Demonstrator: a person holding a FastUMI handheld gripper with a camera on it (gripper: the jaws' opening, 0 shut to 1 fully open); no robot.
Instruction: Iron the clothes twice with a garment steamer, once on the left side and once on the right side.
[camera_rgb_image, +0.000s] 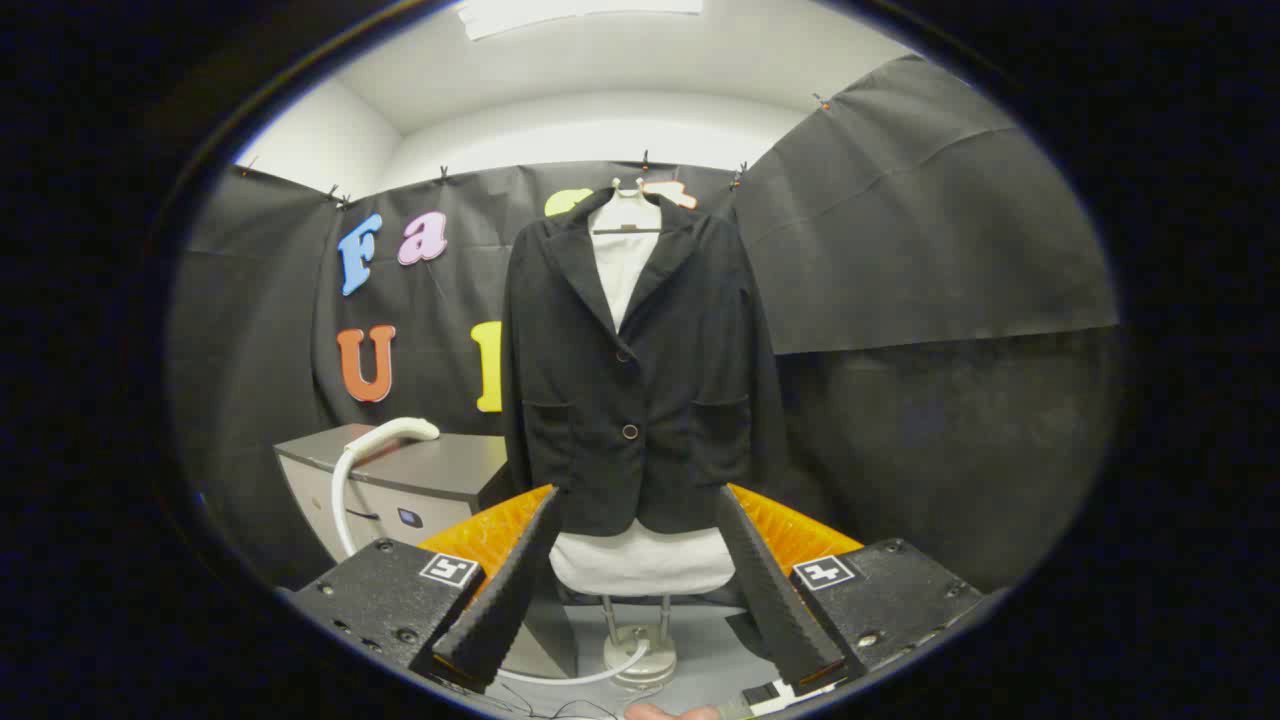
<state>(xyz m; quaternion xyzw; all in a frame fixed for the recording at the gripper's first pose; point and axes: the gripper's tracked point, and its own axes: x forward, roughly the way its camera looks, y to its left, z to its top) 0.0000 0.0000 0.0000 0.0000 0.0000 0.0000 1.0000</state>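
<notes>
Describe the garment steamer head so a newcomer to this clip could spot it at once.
Start at the black jacket hanging on a stand beyond the open gripper. Beside it stands a grey cabinet. The steamer head lies on top: a curved white handle trailing a white hose, the one white thing on that grey box.

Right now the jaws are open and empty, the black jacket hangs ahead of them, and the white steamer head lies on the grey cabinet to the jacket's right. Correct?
One detail is off. In the gripper view the steamer head lies on the grey cabinet to the left of the black jacket, not its right. The gripper is indeed open and empty, with the jacket ahead.
</notes>
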